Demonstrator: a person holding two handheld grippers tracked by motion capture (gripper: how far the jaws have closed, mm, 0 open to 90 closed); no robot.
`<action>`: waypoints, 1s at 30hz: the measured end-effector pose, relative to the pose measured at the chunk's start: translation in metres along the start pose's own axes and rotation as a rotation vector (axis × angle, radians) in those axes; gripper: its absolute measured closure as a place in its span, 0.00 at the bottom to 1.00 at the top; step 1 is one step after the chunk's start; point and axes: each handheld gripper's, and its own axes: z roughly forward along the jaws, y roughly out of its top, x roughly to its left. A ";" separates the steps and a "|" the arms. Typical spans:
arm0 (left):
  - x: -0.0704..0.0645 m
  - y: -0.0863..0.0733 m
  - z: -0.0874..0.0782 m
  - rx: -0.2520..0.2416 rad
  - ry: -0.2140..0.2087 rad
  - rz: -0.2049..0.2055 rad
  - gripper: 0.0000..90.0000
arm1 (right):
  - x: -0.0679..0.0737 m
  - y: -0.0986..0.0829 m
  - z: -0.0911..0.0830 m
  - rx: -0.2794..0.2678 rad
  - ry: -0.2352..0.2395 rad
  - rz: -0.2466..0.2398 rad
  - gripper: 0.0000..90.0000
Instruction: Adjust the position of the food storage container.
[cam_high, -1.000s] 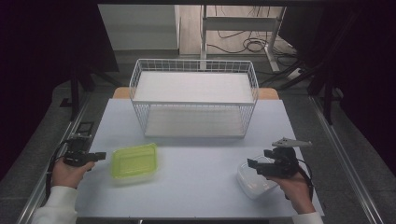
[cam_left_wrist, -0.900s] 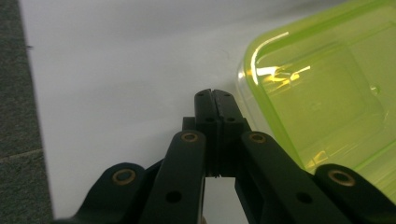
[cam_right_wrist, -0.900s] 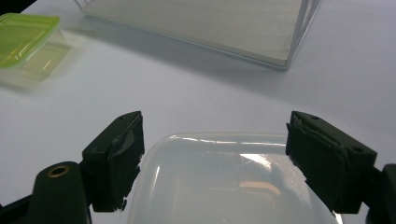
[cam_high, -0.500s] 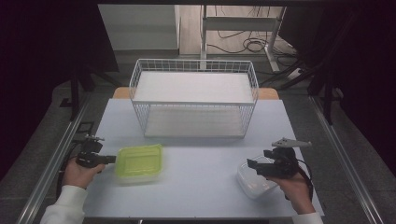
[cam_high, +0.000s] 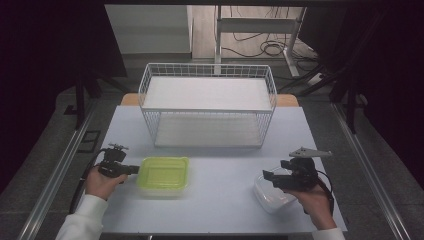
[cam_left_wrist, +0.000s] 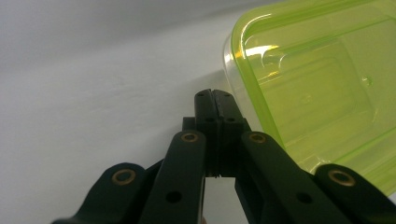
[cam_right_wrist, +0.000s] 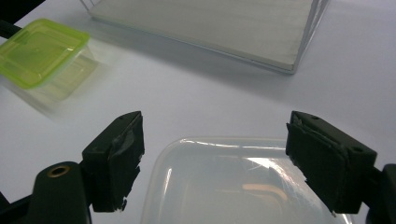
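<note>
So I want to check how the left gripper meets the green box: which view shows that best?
The left gripper view: the left gripper has its jaws pressed together right at the green box rim. The high view shows both small and far off. The right gripper view shows the box, blurred, at its corner.

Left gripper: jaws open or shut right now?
Shut. In the left gripper view the left gripper has both jaws pressed together with nothing between them, their side beside the green-lidded container's rim.

The left tool (cam_high: 131, 170), jaws pressed together, now sits farther right, and the green container (cam_high: 163, 174) sits farther right across the surface (cam_high: 220, 200) with it.
</note>
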 end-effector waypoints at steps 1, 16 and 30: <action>-0.002 0.000 0.001 0.002 -0.006 0.004 1.00 | 0.001 0.000 0.000 0.000 0.001 0.000 0.22; -0.021 0.001 0.009 0.019 -0.066 0.031 1.00 | 0.007 0.005 -0.003 -0.009 0.005 -0.005 0.22; -0.062 0.015 0.030 0.049 -0.139 0.085 1.00 | 0.015 0.010 -0.002 -0.016 0.017 -0.013 0.22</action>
